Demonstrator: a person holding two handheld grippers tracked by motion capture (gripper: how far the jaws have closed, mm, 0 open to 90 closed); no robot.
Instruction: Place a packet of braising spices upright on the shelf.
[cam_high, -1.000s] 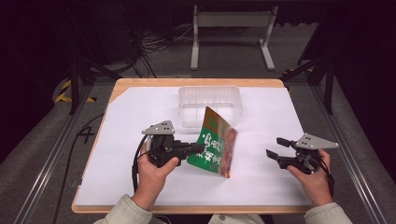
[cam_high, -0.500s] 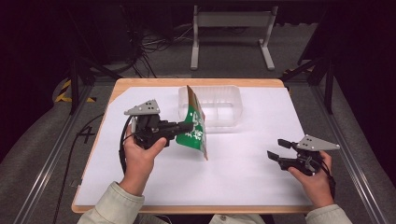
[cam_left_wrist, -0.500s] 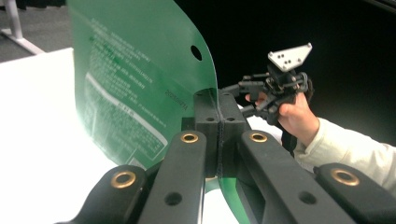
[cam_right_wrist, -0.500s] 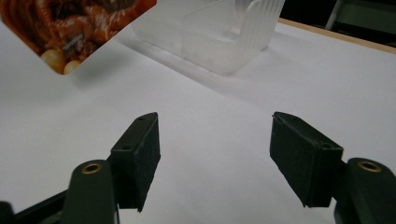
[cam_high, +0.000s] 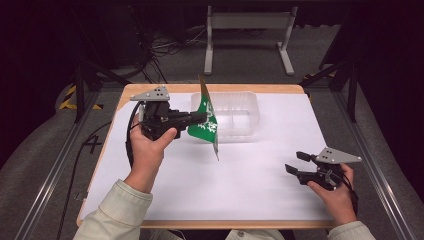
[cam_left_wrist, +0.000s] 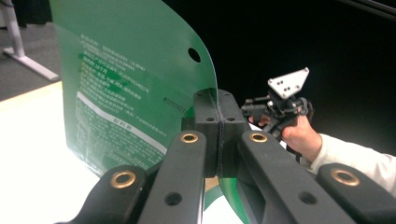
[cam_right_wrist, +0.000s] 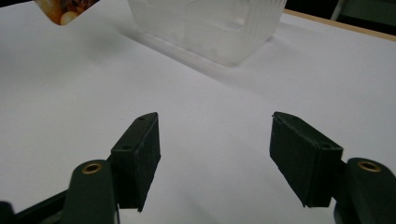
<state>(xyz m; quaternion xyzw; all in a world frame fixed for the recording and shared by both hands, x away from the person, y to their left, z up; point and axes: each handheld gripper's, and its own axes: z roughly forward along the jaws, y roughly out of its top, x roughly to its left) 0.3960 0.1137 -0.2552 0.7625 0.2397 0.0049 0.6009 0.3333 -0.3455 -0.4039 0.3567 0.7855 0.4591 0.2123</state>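
- Step in hand: transport of the green packet (cam_high: 204, 122) toward the clear plastic container (cam_high: 240, 107). Judged roughly midway; the packet is off the table and not yet inside the container.
- Left gripper (cam_high: 200, 117): jaws pressed together on the packet's edge, as the left gripper view confirms, with the two pads meeting on the green film (cam_left_wrist: 140, 88) and no gap between them. Grip is near one side edge, below the hang hole.
- Packet position: held upright on edge, above the white table cover (cam_high: 250, 175), just beside the container's near-left corner and overlapping it in the high view. Lower corner hangs free, clear of the table.
- Container: stands at the far middle of the table, open side up, with a divider visible inside. It appears empty, though its clear walls make that hard to confirm.
- Right gripper (cam_high: 295, 162): jaws spread wide, nothing between them, resting low at the near right of the table, well apart from packet and container.
- Next move, as judged: carry the packet over the container's rim, lower it into a compartment, then part the jaws.
- Risk: a thin, flexible packet pinched at one edge may swing or catch on the rim.
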